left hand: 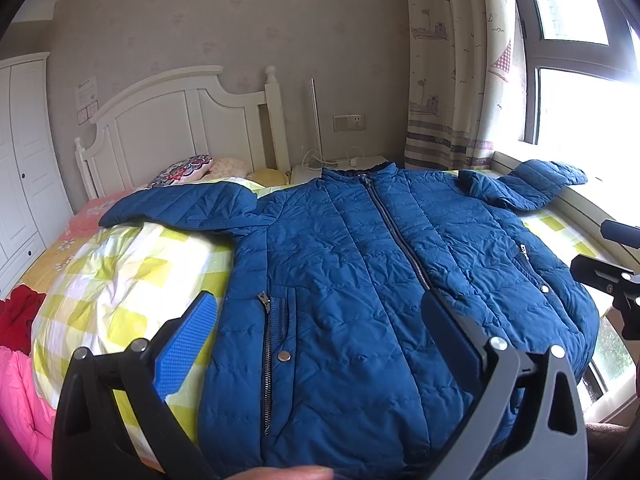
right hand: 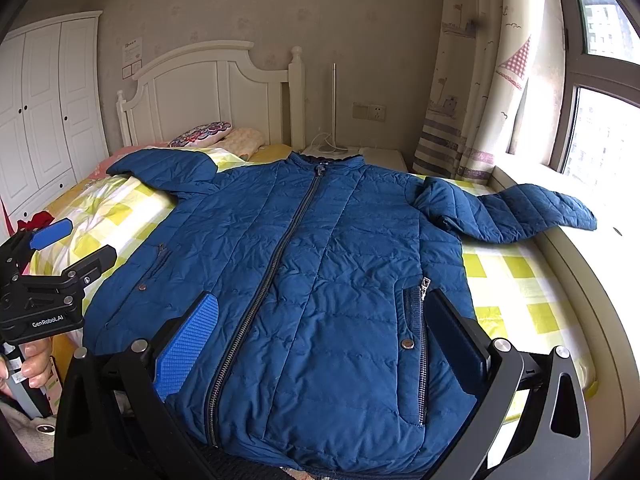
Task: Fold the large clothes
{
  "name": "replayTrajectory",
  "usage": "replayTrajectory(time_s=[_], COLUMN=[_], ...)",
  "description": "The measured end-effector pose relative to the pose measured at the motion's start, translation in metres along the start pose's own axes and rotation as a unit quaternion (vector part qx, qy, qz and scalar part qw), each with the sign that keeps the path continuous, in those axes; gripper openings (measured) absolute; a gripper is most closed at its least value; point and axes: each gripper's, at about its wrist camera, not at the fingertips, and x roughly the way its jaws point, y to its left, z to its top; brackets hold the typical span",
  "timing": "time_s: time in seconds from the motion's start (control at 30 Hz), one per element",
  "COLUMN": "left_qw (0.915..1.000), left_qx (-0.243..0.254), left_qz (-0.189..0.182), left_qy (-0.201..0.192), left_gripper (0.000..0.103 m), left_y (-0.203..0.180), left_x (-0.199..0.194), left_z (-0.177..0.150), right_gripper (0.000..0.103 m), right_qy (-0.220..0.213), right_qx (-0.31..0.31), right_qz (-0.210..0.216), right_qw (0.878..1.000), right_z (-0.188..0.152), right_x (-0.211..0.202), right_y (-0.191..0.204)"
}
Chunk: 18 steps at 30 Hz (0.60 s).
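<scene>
Both my grippers hang over the hem end of the blue jacket (right hand: 320, 264), fingers spread wide, holding nothing: left gripper (left hand: 320, 336), right gripper (right hand: 324, 332). Jacket lies zipped, front up, on the checked quilt (right hand: 516, 280) of the bed; hem edge cut off by frame bottom. Right sleeve (right hand: 532, 212) reaches the window ledge. Hand (right hand: 36, 364) grips the left handle.
</scene>
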Motion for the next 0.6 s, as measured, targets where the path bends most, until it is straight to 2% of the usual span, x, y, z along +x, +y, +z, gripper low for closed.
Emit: replayTrajectory(time_s=[0.6], left_qw=[1.0000], left_qx=[0.003], left_qz=[-0.001], left_qy=[0.006], left_gripper=[0.101], left_y=[0.0002], left_x=[0.0029], left_z=[-0.0052], right_gripper=[0.099], right_qy=[0.008], right_qx=[0.006], right_qz=[0.007], right_qw=[1.000], right_z=[0.0004], right_x=[0.0028], right_y=[-0.0027])
